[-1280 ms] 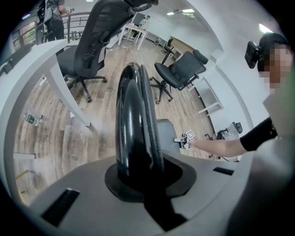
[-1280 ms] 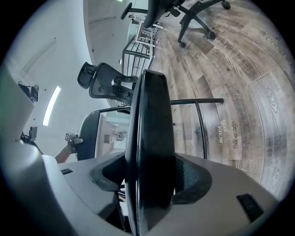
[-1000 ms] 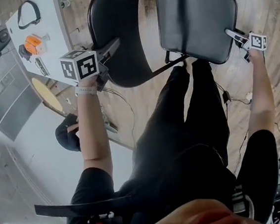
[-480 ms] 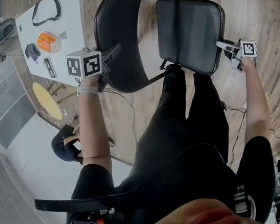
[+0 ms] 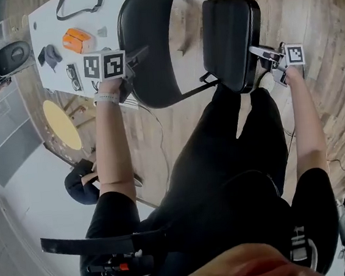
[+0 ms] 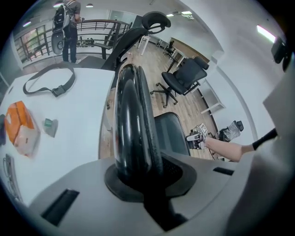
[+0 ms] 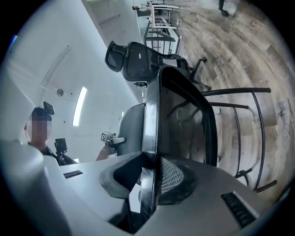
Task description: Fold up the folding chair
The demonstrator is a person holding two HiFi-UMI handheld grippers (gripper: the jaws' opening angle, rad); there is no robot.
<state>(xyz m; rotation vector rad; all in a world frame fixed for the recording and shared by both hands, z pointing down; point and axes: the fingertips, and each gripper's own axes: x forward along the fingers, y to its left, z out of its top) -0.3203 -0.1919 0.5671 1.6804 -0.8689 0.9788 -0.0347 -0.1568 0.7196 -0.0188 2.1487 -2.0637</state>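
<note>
The black folding chair stands in front of me in the head view, its backrest (image 5: 151,51) on the left and its seat (image 5: 229,33) tipped steeply up beside it. My left gripper (image 5: 140,55) is shut on the backrest's top edge (image 6: 131,120), which fills its jaws (image 6: 138,170). My right gripper (image 5: 254,51) holds the seat's front edge. In the right gripper view the thin rim of the seat (image 7: 150,115) runs between the jaws (image 7: 150,173), which are closing on it, and the pads touch it. The seat's underside (image 7: 184,124) faces that camera.
A white table (image 5: 44,25) lies at the left, bearing an orange pack (image 5: 77,39), a black strap (image 5: 78,3) and glasses (image 5: 73,77). An office chair (image 6: 184,76) stands beyond on the wooden floor. A round yellow stool (image 5: 61,124) sits below the table. My legs are just behind the chair.
The seat has swung up from nearly flat to steeply tilted toward the backrest, carried by my right gripper, which rose and moved inward. My left gripper and the backrest shifted slightly.
</note>
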